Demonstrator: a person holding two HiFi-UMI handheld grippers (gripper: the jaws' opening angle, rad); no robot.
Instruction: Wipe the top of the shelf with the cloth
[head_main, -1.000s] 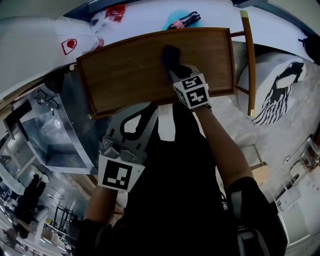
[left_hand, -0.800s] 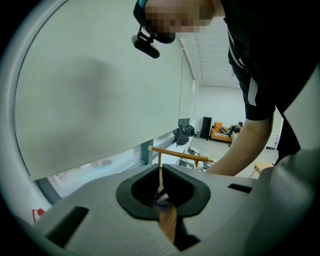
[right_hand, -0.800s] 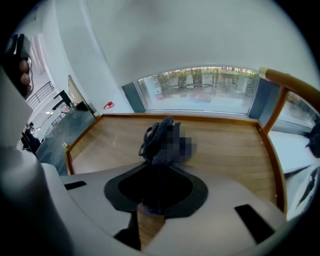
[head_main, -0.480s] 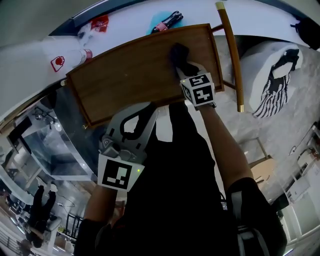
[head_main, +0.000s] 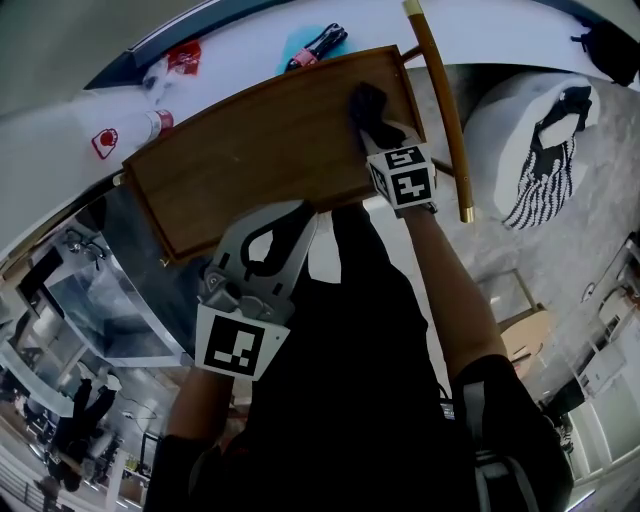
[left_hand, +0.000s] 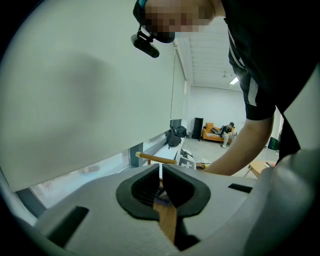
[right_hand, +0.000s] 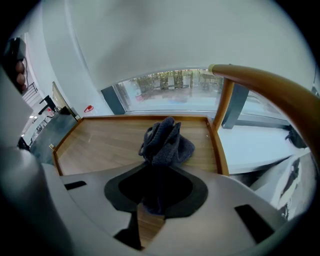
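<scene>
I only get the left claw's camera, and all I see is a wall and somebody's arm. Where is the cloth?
Observer: The right claw has it. The dark cloth is pinched between its jaws.
Operator: Is it touching the shelf?
Observer: Yes, the bunched end rests on the wooden shelf top, near its right end, close to the raised rim.
Operator: So where is my left claw?
Observer: In the head view the left claw is by the shelf's near edge, well apart from the cloth.
</scene>
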